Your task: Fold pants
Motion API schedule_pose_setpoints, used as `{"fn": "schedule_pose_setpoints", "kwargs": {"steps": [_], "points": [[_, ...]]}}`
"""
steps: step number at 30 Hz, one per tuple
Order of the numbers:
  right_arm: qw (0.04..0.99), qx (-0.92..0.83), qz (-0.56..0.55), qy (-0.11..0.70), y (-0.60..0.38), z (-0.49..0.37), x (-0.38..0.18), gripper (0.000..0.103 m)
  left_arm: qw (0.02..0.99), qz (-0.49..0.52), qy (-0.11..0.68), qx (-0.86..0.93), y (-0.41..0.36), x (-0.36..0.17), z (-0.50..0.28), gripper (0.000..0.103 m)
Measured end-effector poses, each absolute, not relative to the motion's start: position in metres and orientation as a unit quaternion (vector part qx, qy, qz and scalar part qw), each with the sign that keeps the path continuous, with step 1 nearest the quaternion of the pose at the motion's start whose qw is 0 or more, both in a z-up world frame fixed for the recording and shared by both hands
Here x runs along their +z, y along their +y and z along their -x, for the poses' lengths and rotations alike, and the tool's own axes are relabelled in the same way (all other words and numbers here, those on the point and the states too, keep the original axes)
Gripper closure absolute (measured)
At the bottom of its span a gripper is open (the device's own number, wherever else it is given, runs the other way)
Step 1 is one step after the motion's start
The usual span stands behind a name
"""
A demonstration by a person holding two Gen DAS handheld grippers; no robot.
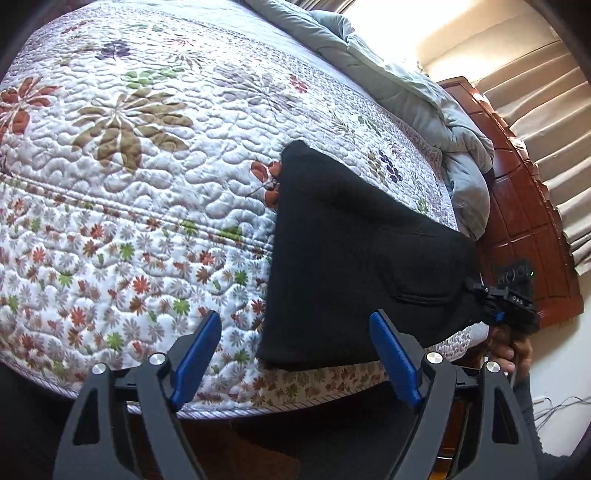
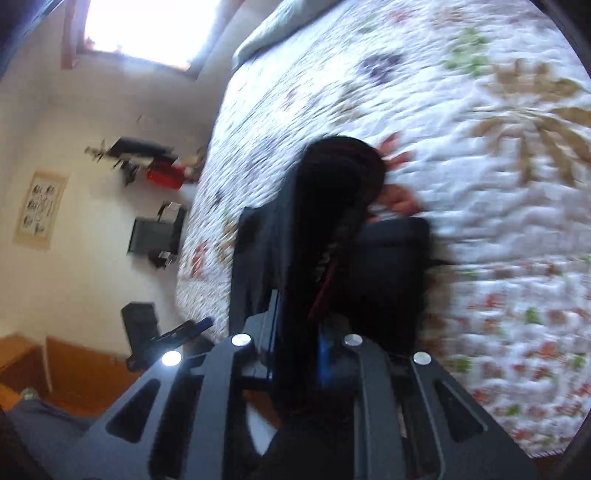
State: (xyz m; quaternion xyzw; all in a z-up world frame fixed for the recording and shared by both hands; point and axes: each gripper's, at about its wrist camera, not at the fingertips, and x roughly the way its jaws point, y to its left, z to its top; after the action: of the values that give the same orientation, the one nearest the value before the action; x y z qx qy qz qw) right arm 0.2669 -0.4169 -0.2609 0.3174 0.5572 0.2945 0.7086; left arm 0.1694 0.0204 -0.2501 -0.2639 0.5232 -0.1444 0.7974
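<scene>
On the flowered quilt near the bed's edge lie the black pants. Right gripper pinches their corner; left gripper hovers wide apart, empty, just beside their near edge.

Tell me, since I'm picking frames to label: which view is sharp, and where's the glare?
Left wrist: sharp, quilt bulged by the fisheye, window blown out. Right wrist: motion-blurred, black pants a dark smear, window overexposed.
</scene>
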Motion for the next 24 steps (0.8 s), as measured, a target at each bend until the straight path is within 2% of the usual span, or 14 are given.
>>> {"fn": "schedule_pose_setpoints", "kwargs": {"steps": [4, 10, 12, 13, 14, 15, 19, 22, 24], "points": [[0.684, 0.246, -0.354, 0.588, -0.435, -0.260, -0.318, 0.087, 0.793, 0.270, 0.526, -0.146, 0.020, -0.256, -0.174, 0.020], [0.689, 0.268, -0.351, 0.575, -0.419, -0.263, -0.310, 0.087, 0.805, 0.271, 0.495, -0.185, 0.010, -0.235, -0.183, 0.020], [0.685, 0.254, -0.353, 0.584, -0.424, -0.263, -0.321, 0.081, 0.803, 0.272, 0.490, -0.203, 0.004, -0.233, -0.188, 0.020], [0.682, 0.249, -0.358, 0.587, -0.429, -0.262, -0.324, 0.074, 0.804, 0.269, 0.488, -0.207, 0.000, -0.232, -0.191, 0.020], [0.681, 0.247, -0.366, 0.585, -0.433, -0.260, -0.322, 0.064, 0.803, 0.267, 0.488, -0.213, -0.003, -0.232, -0.192, 0.020], [0.689, 0.237, -0.363, 0.581, -0.438, -0.257, -0.316, 0.062, 0.801, 0.264, 0.488, -0.224, -0.008, -0.231, -0.194, 0.020], [0.738, 0.219, -0.351, 0.534, -0.455, -0.253, -0.275, 0.065, 0.797, 0.242, 0.483, -0.270, -0.026, -0.226, -0.199, 0.020], [0.737, 0.277, -0.349, 0.508, -0.427, -0.269, -0.246, 0.065, 0.798, 0.228, 0.465, -0.310, -0.038, -0.219, -0.222, 0.020], [0.724, 0.306, -0.347, 0.512, -0.398, -0.288, -0.247, 0.065, 0.791, 0.234, 0.459, -0.329, -0.043, -0.219, -0.247, 0.020]]}}
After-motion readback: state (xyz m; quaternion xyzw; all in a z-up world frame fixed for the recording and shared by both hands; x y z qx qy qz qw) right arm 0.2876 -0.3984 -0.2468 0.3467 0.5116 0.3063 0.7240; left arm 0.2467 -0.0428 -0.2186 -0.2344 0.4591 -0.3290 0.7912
